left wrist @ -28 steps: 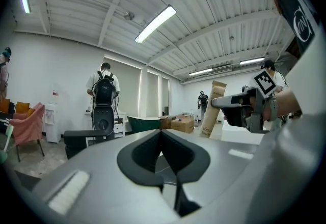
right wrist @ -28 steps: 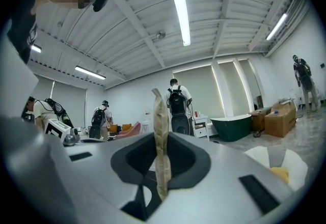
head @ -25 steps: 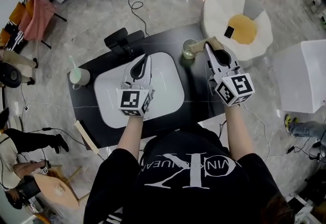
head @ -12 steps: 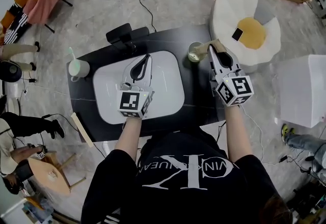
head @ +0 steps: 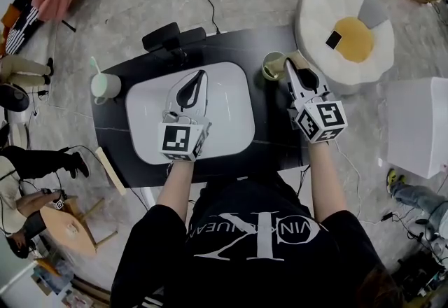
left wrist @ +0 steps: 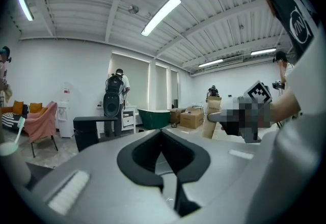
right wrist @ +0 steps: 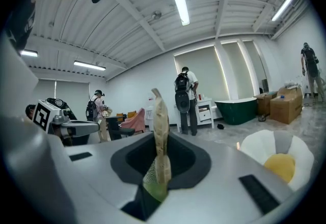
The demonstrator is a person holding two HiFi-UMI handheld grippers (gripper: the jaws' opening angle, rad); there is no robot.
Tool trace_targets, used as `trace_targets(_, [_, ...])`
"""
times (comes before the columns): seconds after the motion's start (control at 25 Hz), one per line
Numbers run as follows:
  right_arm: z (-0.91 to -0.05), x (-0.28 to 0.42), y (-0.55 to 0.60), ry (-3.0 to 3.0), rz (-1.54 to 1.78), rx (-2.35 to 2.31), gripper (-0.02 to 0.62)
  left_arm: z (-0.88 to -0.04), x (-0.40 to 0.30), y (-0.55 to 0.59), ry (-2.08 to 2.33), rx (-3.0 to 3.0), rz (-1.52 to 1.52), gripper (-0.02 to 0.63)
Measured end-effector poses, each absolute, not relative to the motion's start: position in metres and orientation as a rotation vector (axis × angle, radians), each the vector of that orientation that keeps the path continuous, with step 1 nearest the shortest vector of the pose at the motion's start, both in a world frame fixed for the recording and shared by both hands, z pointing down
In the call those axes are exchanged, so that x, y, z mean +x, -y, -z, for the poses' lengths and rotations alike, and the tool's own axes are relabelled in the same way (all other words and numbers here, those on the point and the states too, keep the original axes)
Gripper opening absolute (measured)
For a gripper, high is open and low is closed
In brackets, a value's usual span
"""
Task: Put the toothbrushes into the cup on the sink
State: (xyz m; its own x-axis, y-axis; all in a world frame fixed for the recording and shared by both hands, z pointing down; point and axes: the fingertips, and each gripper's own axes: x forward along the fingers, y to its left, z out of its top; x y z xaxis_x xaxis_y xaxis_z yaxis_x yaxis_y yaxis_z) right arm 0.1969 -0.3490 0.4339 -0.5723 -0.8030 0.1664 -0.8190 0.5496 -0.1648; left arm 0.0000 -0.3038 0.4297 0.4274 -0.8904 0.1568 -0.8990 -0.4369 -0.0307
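Roughly upright, the toothbrush [right wrist: 161, 116] stands gripped in the right tool [right wrist: 161, 146].

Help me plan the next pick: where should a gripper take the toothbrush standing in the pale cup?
Grip the toothbrush by its exposed upper shaft, coming down from above with jaws either side. Its lower part sits inside the pale cup, so only that thin stem is free.

A tan toothbrush [head: 295, 57] is held clamped in the right gripper [head: 288, 67], just right of the sink [head: 231, 124], with its end beside an olive-green cup [head: 271, 68]. Left of the sink, a mint toothbrush [head: 93, 66] is stood in a pale mug [head: 105, 85].
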Motion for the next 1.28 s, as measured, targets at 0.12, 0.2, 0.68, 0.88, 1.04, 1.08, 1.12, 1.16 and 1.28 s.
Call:
trace_targets(0.12, [-0.442, 0.194, 0.349, 2.690, -0.353, 1.399, 0.063, -0.434, 0.000, 0.302, 1.628, 2.599, -0.244, 0.009])
trace_targets(0.2, [-0.446, 0.194, 0.348, 2.686, -0.363, 1.396, 0.063, -0.436, 0.000, 0.301, 1.623, 2.595, -0.249, 0.009])
trace_targets(0.68, [-0.450, 0.194, 0.348, 2.669, -0.313, 1.388, 0.063, -0.444, -0.002, 0.292, 1.600, 2.581, -0.267, 0.009])
trace_targets(0.88, [-0.451, 0.195, 0.347, 2.656, -0.323, 1.413, 0.066, -0.442, -0.004, 0.288, 1.600, 2.572, -0.258, 0.009])
trace_targets(1.04, [-0.450, 0.198, 0.345, 2.646, -0.328, 1.438, 0.100, -0.440, -0.005, 0.285, 1.600, 2.563, -0.255, 0.009])
trace_targets(1.08, [-0.451, 0.199, 0.344, 2.644, -0.330, 1.443, 0.106, -0.440, -0.005, 0.283, 1.599, 2.563, -0.256, 0.009])
trace_targets(1.12, [-0.451, 0.200, 0.344, 2.640, -0.333, 1.449, 0.115, -0.441, -0.006, 0.282, 1.597, 2.563, -0.257, 0.009])
trace_targets(1.16, [-0.452, 0.200, 0.343, 2.637, -0.337, 1.455, 0.128, -0.441, -0.006, 0.281, 1.596, 2.563, -0.259, 0.009])
trace_targets(1.28, [-0.454, 0.203, 0.342, 2.630, -0.360, 1.478, 0.153, -0.442, -0.007, 0.279, 1.592, 2.562, -0.259, 0.009])
